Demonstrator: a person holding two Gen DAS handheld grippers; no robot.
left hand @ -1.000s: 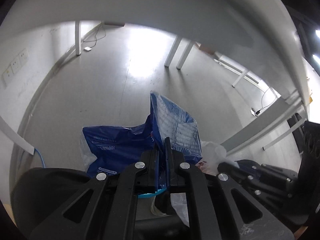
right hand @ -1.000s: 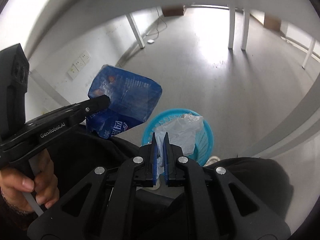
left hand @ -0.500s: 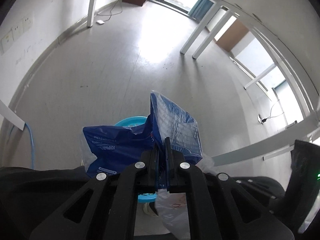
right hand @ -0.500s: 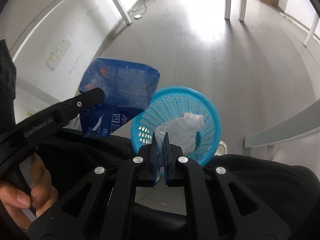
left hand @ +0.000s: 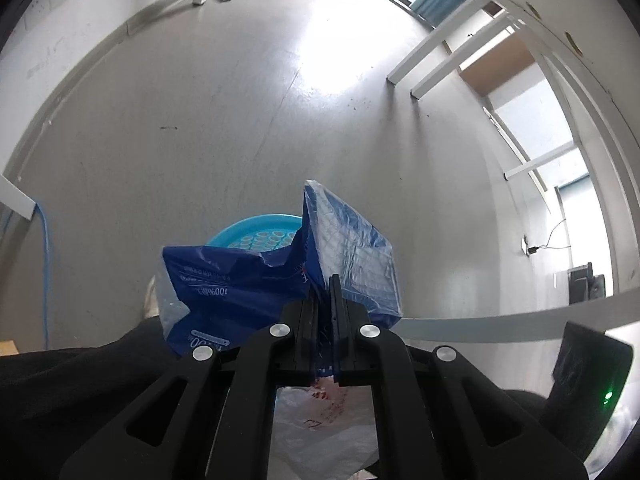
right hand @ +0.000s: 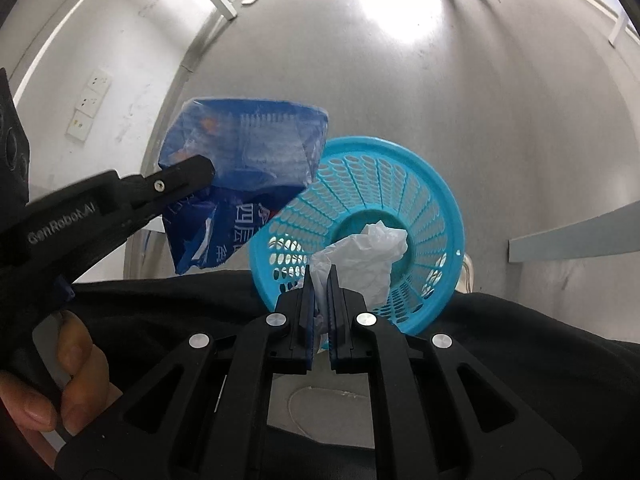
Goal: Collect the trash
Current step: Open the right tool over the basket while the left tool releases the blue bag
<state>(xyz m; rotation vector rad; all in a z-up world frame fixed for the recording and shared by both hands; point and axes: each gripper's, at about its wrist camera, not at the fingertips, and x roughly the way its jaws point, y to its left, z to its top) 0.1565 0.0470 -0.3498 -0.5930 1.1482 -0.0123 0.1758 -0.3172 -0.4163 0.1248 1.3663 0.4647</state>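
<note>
My left gripper (left hand: 324, 292) is shut on a crumpled blue plastic wrapper (left hand: 280, 276) and holds it in the air over the left rim of a light blue perforated waste basket (left hand: 256, 230). In the right wrist view the wrapper (right hand: 248, 184) hangs from the left gripper (right hand: 200, 172) beside the basket (right hand: 400, 208). My right gripper (right hand: 319, 280) is shut on a crumpled white plastic bag (right hand: 368, 256) held over the basket's mouth. The white bag also shows under the left gripper (left hand: 324, 420).
The basket stands on a grey floor (left hand: 200, 120) in front of the person's dark-clothed legs (right hand: 520, 360). White table legs (left hand: 424, 64) stand beyond. A white wall with sockets (right hand: 90, 100) and a blue cable (left hand: 46, 240) lie to the left.
Both grippers came out from under the table and moved over the basket, which now looks larger and closer. Both grips are unchanged.
</note>
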